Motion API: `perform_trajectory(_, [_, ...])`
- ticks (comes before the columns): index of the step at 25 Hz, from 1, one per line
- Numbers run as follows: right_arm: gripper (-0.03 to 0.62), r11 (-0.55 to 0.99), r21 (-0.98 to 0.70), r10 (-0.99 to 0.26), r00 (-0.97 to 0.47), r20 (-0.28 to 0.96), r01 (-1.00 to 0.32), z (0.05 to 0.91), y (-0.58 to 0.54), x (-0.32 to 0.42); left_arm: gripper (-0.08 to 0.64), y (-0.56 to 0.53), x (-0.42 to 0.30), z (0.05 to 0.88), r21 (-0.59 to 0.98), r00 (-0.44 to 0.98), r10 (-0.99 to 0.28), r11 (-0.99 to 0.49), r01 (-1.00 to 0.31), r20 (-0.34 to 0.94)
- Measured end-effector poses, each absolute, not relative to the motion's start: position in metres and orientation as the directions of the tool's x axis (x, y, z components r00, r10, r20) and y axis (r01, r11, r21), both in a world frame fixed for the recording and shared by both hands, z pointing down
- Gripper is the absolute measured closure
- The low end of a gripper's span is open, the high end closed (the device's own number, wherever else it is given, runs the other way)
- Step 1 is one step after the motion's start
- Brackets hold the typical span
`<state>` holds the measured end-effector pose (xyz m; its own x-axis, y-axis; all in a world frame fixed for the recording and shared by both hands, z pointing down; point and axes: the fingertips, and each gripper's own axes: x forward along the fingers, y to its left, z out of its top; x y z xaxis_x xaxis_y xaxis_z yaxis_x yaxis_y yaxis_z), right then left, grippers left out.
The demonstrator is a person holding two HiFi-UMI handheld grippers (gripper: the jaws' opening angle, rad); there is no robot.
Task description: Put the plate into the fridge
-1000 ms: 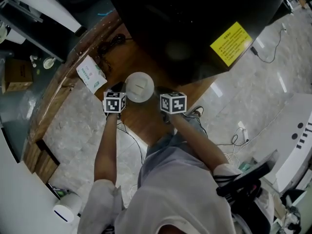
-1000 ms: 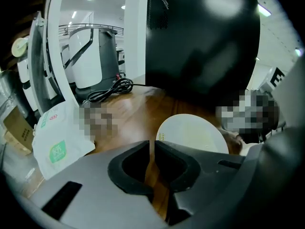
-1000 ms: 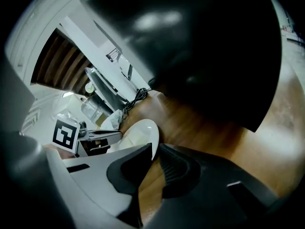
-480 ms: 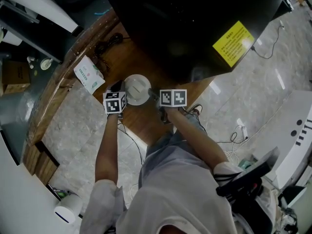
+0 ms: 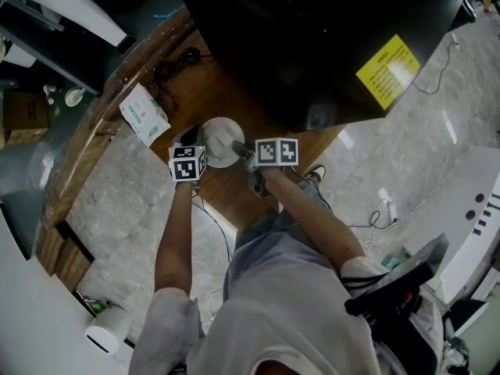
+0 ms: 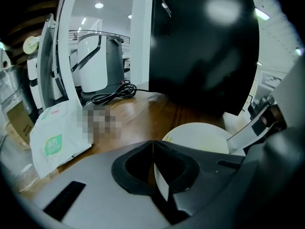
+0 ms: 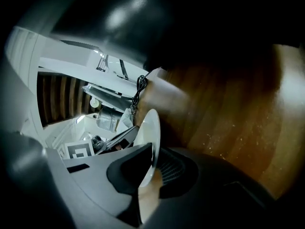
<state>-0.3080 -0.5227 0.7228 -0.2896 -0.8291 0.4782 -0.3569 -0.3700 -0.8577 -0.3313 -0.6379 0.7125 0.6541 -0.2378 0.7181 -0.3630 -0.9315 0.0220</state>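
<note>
The plate (image 5: 216,136) lies on the desk (image 5: 226,92). The right gripper (image 7: 152,152) is closing on its rim at 4 o'clock. The left gripper (image 6: 152,149), jaws together and empty, sits at 8 o'clock.

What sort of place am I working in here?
Likely a lab or demo hall, not a home kitchen: the black fridge stands on a wooden platform over polished stone floor, with white machines around.

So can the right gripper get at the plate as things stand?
Probably yes. The right gripper already has the rim of the plate between its jaws, which are closing, and nothing on the wooden table seems to stand in its way.
</note>
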Motion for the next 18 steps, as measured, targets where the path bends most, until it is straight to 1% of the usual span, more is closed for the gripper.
perform_trajectory(4, [0.558,-0.373,-0.879,-0.845,-0.283,0.454,-0.298,0.724,-0.517,-0.308,0.538,-0.632,-0.334,0.712,-0.011,0.679,-0.256,-0.939,-0.343,0.688])
perform_trajectory(6, [0.561,-0.369,-0.882,-0.846,-0.287,0.449,-0.293,0.723,-0.513,-0.307,0.538,-0.626,-0.337,0.712,-0.043,0.686,-0.268,-0.944,-0.326,0.677])
perform_trajectory(10, [0.563,-0.367,-0.877,-0.838,-0.299,0.456,-0.309,0.722,-0.507,-0.310,0.538,-0.615,-0.349,0.717,-0.127,0.687,-0.269,-0.960,-0.251,0.675])
perform_trajectory(18, [0.563,-0.361,-0.897,-0.842,-0.326,0.431,-0.254,0.721,-0.473,-0.314,0.538,-0.571,-0.355,0.711,-0.086,0.708,-0.258,-0.959,-0.269,0.657])
